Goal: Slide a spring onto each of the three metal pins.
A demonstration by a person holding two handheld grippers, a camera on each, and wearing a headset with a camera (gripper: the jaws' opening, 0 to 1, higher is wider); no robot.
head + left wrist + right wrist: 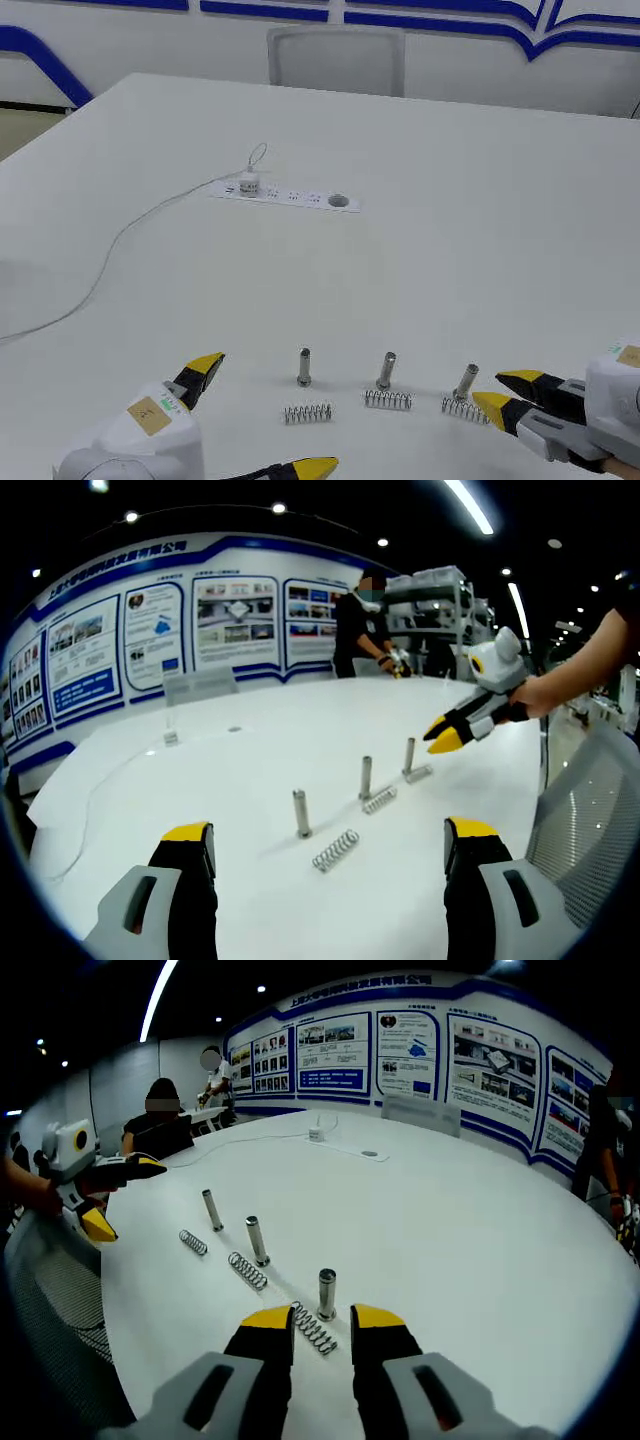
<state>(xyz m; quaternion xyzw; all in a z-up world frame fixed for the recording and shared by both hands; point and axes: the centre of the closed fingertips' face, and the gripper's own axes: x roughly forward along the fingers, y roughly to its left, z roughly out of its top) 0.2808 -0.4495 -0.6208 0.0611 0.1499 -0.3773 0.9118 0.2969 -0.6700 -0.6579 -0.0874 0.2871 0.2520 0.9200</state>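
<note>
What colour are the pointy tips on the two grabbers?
Bright yellow; clearest on the right gripper in the right gripper view.

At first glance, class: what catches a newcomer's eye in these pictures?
Three upright metal pins stand in a row near the front edge of the white table, a loose spring lying in front of each. Yellow-tipped tongs flank them: left tongs wide open, right tongs open near the rightmost spring.
</note>
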